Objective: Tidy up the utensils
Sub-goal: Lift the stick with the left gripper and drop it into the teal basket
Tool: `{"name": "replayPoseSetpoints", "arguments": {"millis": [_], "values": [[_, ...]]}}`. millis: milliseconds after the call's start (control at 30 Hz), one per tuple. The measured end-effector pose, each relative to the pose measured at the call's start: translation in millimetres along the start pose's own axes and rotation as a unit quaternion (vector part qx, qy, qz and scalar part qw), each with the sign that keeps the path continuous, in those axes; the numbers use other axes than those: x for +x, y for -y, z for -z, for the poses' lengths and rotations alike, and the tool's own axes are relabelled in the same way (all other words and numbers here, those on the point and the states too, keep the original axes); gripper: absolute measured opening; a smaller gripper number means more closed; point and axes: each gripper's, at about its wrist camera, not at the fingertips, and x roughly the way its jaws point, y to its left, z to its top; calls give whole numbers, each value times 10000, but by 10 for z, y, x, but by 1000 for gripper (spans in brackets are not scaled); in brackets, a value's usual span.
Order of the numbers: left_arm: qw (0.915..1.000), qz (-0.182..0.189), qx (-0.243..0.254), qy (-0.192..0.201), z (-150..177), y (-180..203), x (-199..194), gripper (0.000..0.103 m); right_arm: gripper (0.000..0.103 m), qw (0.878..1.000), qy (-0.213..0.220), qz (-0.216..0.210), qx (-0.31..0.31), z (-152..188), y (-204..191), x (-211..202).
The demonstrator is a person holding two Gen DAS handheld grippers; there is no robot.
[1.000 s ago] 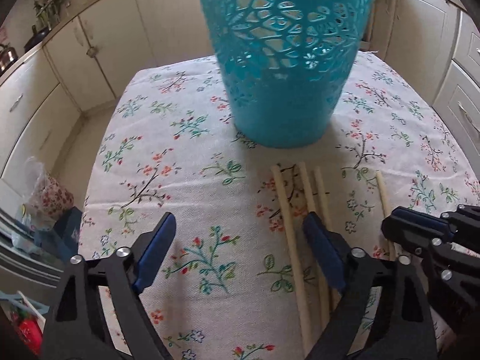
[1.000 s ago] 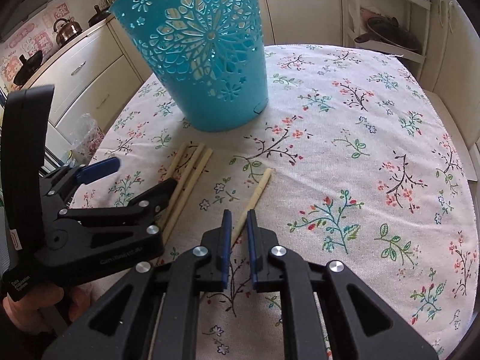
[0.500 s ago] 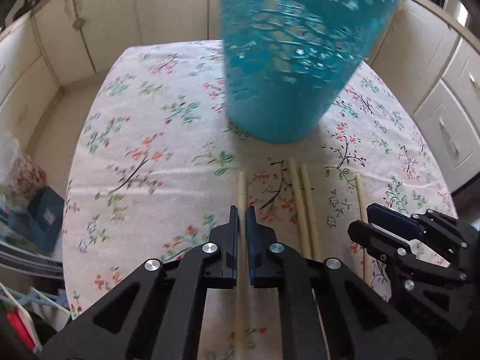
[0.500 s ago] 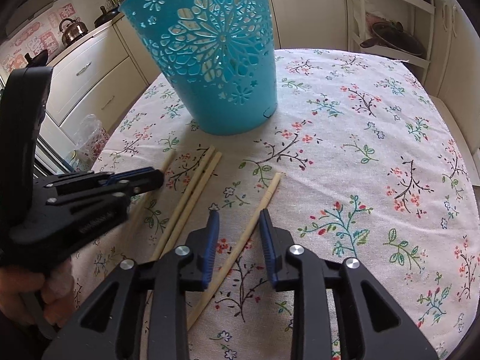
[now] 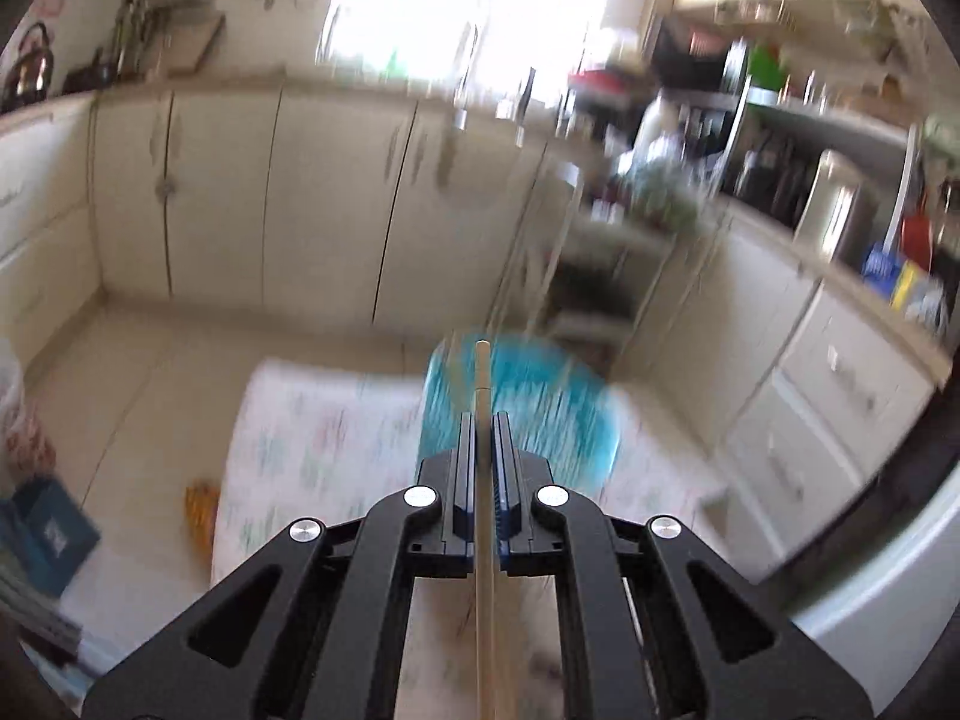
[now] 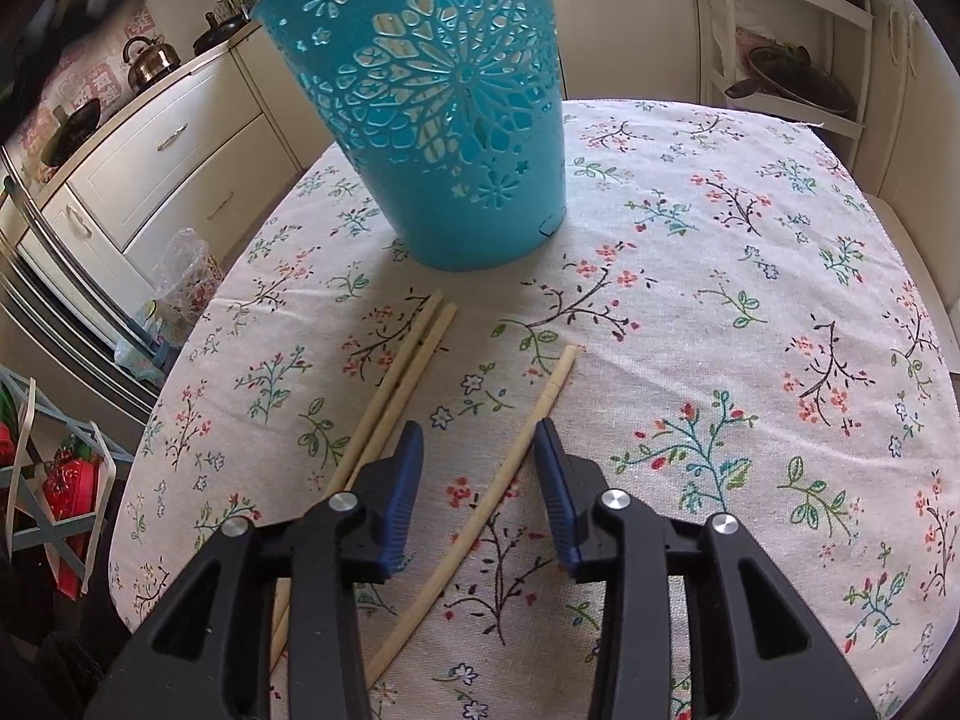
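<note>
Left claw (image 5: 479, 450): clamped on one chopstick (image 5: 482, 384), pads pressing both sides, stick running straight along the claw axis with its tip projecting toward 12 o'clock. Held lengthwise so the tip leads into the container. Beyond the tip, at 12 o'clock, blurred: blue cut-out basket (image 5: 522, 408) standing on the floral cloth of the desk (image 5: 312, 432); farther out, cream kitchen cabinets.

Right claw (image 6: 479, 450): jaws partly apart, straddling a single chopstick (image 6: 510, 468) lying flat on the desk (image 6: 750, 252); pads clear of it on both sides, no grip yet. Positioned astride the stick, probably for the next pickup. At 10 o'clock from that claw, a pair of chopsticks (image 6: 408, 360) lying side by side, touching, tips pointing at the basket. At 12 o'clock, upright near the far half of the cloth: the blue cut-out basket (image 6: 444, 120). No stick visible inside it through the cut-outs. Three sticks left on the cloth, one in the air.

Changes against the earlier frames:
- Left claw: wide open low over the sticks one second back; now clamped on the lifted stick, view swung up to show cabinets and window.
- Left claw and the hand holding it: gone from the right wrist view.
- Right claw: jaws almost together then; just been opening, with the single stick between them.
- Sticks on the cloth: four then, three now.
</note>
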Motion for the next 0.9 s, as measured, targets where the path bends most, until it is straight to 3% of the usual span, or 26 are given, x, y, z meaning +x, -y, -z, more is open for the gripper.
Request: {"name": "replayPoseSetpoints", "arguments": {"millis": [167,333,600,900], "values": [[9942,-210,-63,1049,-537,256,189,5,39,10000,2,-30,14,7,-2,-9],[9869,-561,-118,1508,-671,342,591,5,42,9999,-5,22,-103,5,-53,2],[9927,-710,-29,971,-318,250,1094,5,45,9998,-14,46,-208,6,-60,7],[9953,-821,289,421,62,132,968,8,45,9997,-9,75,-247,14,-90,15]]}}
